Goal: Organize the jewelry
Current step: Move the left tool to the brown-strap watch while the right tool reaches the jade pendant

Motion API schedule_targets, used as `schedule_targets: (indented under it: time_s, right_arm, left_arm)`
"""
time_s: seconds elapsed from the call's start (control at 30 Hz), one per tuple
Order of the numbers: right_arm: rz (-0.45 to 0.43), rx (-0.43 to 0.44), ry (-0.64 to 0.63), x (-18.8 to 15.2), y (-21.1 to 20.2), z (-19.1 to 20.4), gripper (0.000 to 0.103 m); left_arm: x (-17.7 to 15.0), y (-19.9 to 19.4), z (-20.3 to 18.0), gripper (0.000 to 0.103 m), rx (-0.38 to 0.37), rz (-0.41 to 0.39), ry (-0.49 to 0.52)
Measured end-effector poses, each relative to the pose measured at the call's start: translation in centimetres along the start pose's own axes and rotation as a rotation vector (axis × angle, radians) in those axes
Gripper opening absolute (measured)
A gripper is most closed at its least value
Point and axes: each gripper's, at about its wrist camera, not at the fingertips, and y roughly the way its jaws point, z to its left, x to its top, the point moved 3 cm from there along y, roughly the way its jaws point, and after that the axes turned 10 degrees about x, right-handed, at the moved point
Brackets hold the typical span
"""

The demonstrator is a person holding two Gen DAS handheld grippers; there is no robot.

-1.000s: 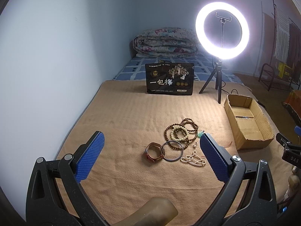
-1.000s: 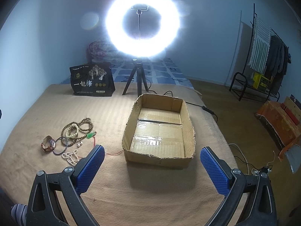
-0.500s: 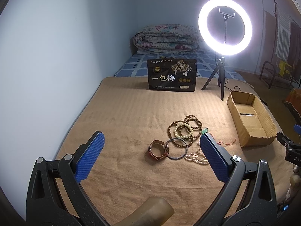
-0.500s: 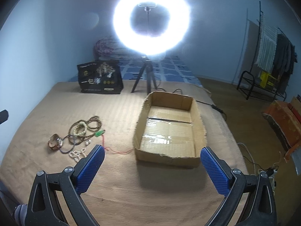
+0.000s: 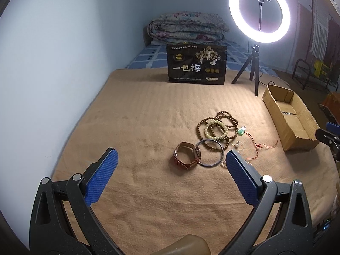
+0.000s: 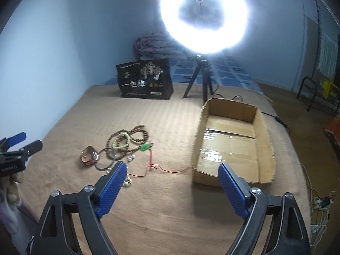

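Note:
A heap of jewelry lies on the tan blanket [image 5: 148, 127]: brown bead strands [image 5: 216, 127], a cream bead bracelet [image 5: 214, 130], a metal bangle [image 5: 210, 155], a brown leather watch [image 5: 186, 158], a green pendant [image 5: 241, 131] on red cord, and pearls partly behind my finger. My left gripper [image 5: 170, 157] hovers open just before the watch, nothing between its pads. In the right wrist view the same heap [image 6: 121, 142] lies left of an open cardboard box [image 6: 231, 146]. My right gripper [image 6: 172, 170] is closing, empty, between heap and box.
A black printed bag [image 5: 196, 64] stands at the back. A lit ring light on a tripod [image 5: 257, 63] stands beside it, its cable trailing right. Folded quilts [image 5: 187, 28] lie behind. A blue wall runs along the left. Floor, rack and cables are to the right.
My left gripper has come down and closer to the jewelry. My right gripper has swung left toward the heap, and its fingers have drawn somewhat closer together.

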Motion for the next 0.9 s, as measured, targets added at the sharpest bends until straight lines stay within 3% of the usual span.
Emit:
schedule_targets:
  time_s: [0.23,0.3,0.53,0.77,0.9]
  right_arm:
    - [0.075,0.086,-0.008,0.7,3.3,0.7,0.076]
    - [0.100,0.115,-0.004,0.8,4.4,0.9,0.073]
    - [0.196,0.171,0.008,0.9,9.3,1.4,0.060]
    - [0.281,0.212,0.046,0.4,14.1,1.4,0.037]
    - [0.295,0.219,0.079,0.4,16.1,1.0,0.035]
  left_arm:
    - [-1.0,2.8,0.0,0.095,-0.076,0.077,-0.023]
    - [-1.5,3.8,-0.1,0.088,-0.096,0.110,-0.030]
    - [-2.0,6.6,-1.2,0.088,-0.139,0.165,-0.032]
    - [-2.2,8.8,-1.9,0.088,-0.166,0.203,-0.041]
    - [-2.4,10.0,-2.3,0.088,-0.169,0.212,-0.035]
